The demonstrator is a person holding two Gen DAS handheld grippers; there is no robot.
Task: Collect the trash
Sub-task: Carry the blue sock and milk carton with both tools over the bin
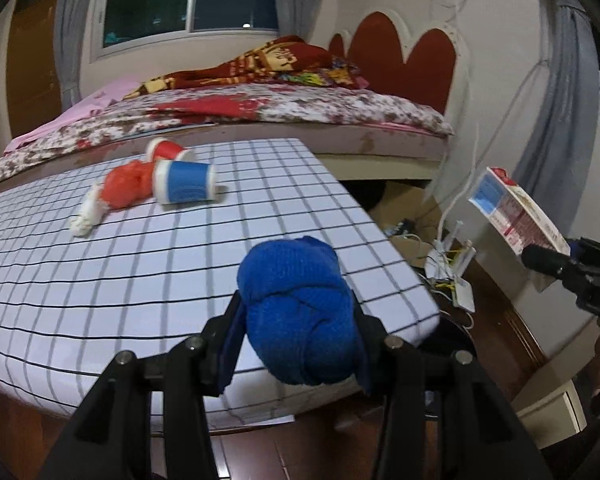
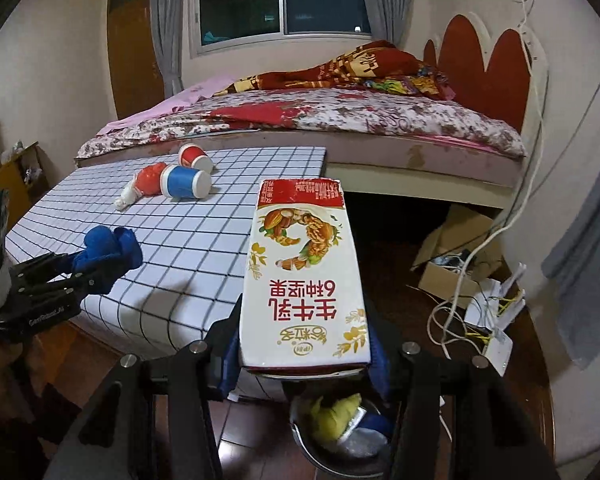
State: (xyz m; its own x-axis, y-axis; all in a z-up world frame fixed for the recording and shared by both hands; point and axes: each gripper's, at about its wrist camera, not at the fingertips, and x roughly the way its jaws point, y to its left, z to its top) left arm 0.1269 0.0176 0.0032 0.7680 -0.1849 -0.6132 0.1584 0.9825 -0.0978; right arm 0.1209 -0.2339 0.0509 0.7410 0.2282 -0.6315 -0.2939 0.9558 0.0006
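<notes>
My left gripper [image 1: 298, 316] is shut on a blue knotted cloth ball [image 1: 296, 312] above the near right corner of the checked table [image 1: 140, 264]; it also shows in the right wrist view [image 2: 100, 256]. My right gripper [image 2: 304, 332] is shut on a white and red milk carton [image 2: 304, 276], held above a metal trash bin [image 2: 336, 436] on the floor; the carton also shows in the left wrist view [image 1: 516, 212]. On the table's far side lie a blue paper cup [image 1: 184, 182], a red paper cup [image 1: 168, 150] and an orange bag with white crumpled paper [image 1: 116, 196].
The bin holds yellow and blue trash [image 2: 336, 420]. A bed [image 2: 340, 120] stands behind the table. A cardboard box [image 2: 452, 256], cables and a white router [image 2: 496, 320] lie on the floor at right. The floor is dark wood.
</notes>
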